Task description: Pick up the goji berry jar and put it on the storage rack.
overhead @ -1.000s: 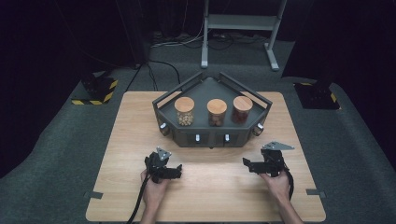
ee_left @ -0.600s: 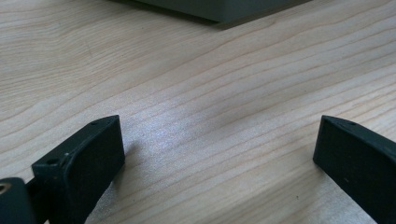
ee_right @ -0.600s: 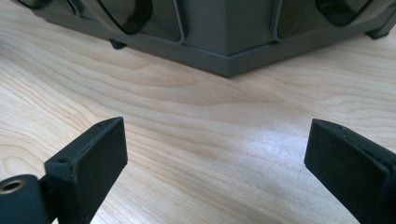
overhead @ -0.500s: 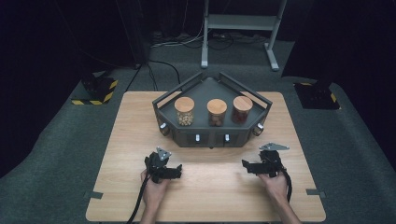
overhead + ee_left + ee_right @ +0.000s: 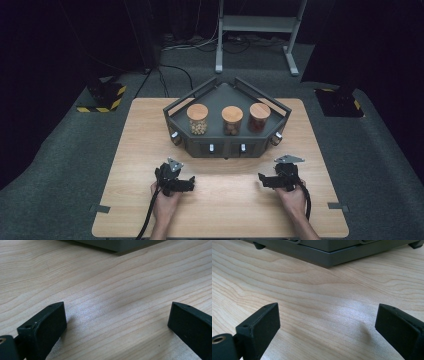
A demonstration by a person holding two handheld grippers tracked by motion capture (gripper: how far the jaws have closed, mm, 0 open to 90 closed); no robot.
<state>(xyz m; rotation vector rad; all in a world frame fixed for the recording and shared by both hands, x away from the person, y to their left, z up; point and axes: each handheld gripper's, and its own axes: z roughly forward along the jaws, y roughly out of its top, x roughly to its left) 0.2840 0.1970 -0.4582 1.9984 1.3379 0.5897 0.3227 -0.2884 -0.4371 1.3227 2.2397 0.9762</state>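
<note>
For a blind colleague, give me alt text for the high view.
Two hands rest a left gripper and right gripper, both open, on a wooden table before a grey rack holding three cork-lidded jars.

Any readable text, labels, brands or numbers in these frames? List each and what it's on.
None can be read.
The three jars with wooden lids on the grey rack: no labels that can be made out.
The rack's front, with its small pale knobs: no lettering that can be made out.
The black-and-yellow striped base on the floor: hazard stripes, no words.
Left hand-held gripper and right hand-held gripper: no markings legible.
</note>
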